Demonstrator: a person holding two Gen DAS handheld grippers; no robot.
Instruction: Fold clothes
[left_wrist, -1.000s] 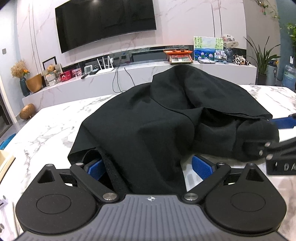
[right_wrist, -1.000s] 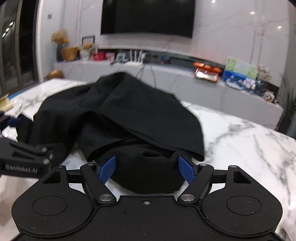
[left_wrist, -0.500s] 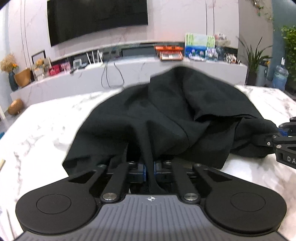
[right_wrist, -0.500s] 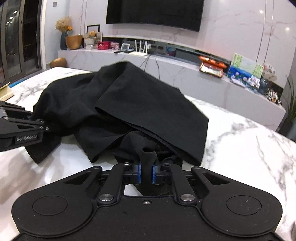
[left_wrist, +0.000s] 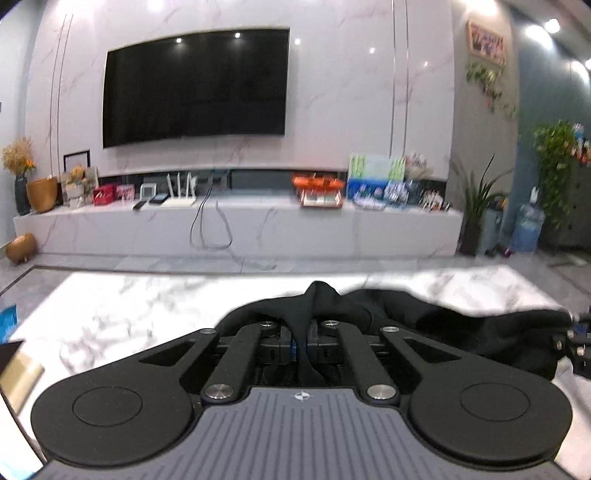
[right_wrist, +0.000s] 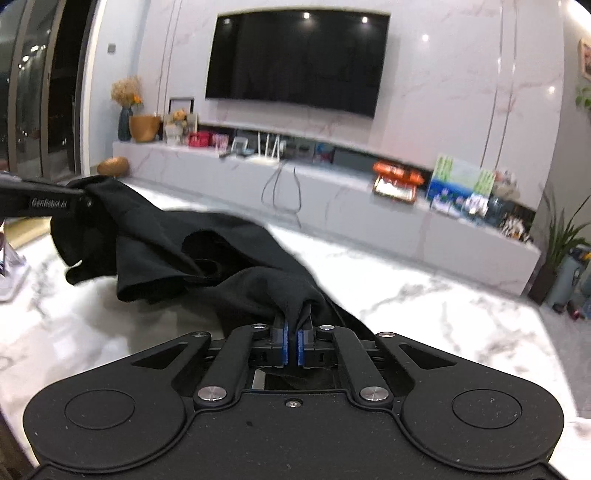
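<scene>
A black garment (right_wrist: 177, 251) hangs stretched between my two grippers above a white marble table (right_wrist: 424, 306). My left gripper (left_wrist: 303, 341) is shut on a bunched edge of the garment (left_wrist: 461, 325); it also shows at the left of the right wrist view (right_wrist: 79, 197), holding the cloth's far end up. My right gripper (right_wrist: 291, 341) is shut on another edge of the cloth, which rises from between its blue pads (right_wrist: 283, 339). The right gripper's tip shows at the right edge of the left wrist view (left_wrist: 576, 347). Most of the cloth sags below both grippers.
The marble table (left_wrist: 122, 306) stretches ahead. A tan object (left_wrist: 18, 369) sits at its left edge. Beyond the table stand a low marble TV console (left_wrist: 236, 225) with small items, a wall TV (left_wrist: 195, 81) and potted plants (left_wrist: 480, 206).
Both grippers, open a second ago, closed on the garment and lifted it off the table. The cloth pile has been pulled up and spread between them.
</scene>
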